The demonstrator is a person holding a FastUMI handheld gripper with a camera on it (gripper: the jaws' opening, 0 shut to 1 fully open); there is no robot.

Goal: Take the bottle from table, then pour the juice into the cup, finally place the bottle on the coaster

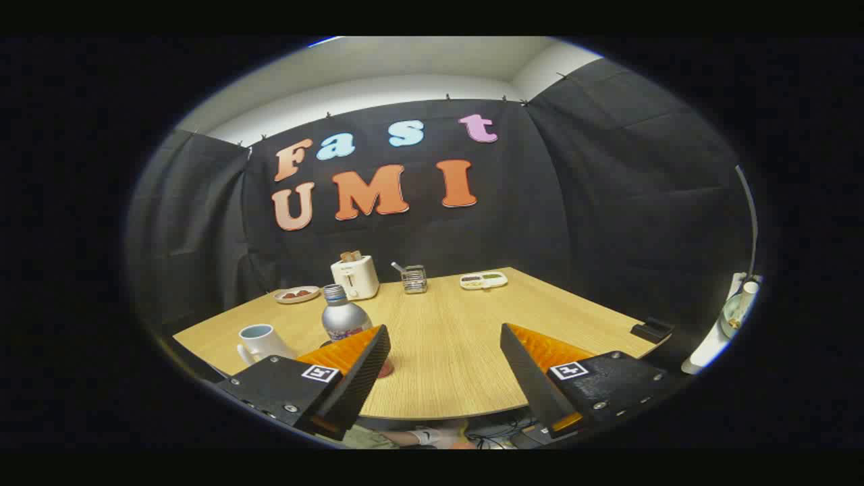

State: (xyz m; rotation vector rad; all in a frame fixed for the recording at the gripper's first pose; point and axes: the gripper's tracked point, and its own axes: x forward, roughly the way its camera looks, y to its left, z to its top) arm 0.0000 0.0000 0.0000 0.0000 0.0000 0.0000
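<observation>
1. The hand-held gripper (445, 354) is held above the near edge of a light wooden table (445, 337) with a rounded front edge. Its two fingers are spread wide apart with nothing between them.
2. The silver metal bottle (344, 316), with a rounded shoulder, a ribbed screw cap and a printed band around its lower body, stands upright on the table. It sits just beyond the tip of the left finger (354, 368), which covers its base. It is outside the gap between the fingers, and I cannot tell whether it touches the finger.
3. A white ceramic mug (262, 342) with a pale blue inside stands just left of the bottle, handle turned toward the near left. It is near the bottle and apart from it.
4. A small reddish round coaster (385, 368) lies flat on the table in front of the bottle, mostly hidden behind the left finger's tip.
5. Behind the bottle, toward the back of the table, stands a white toaster (356, 276) with toast in its slot.
6. Left of the toaster, behind and left of the bottle, lies a small plate (297, 294) holding dark red pieces.
7. Right of the toaster, well behind the bottle, stands a clear square holder (414, 278) with a utensil in it.
8. Farther right of the bottle, at the back, lies a white divided tray (483, 279) with small portions of food.
9. A small black block (651, 330) rests at the table's far right edge, well apart from the bottle.
</observation>
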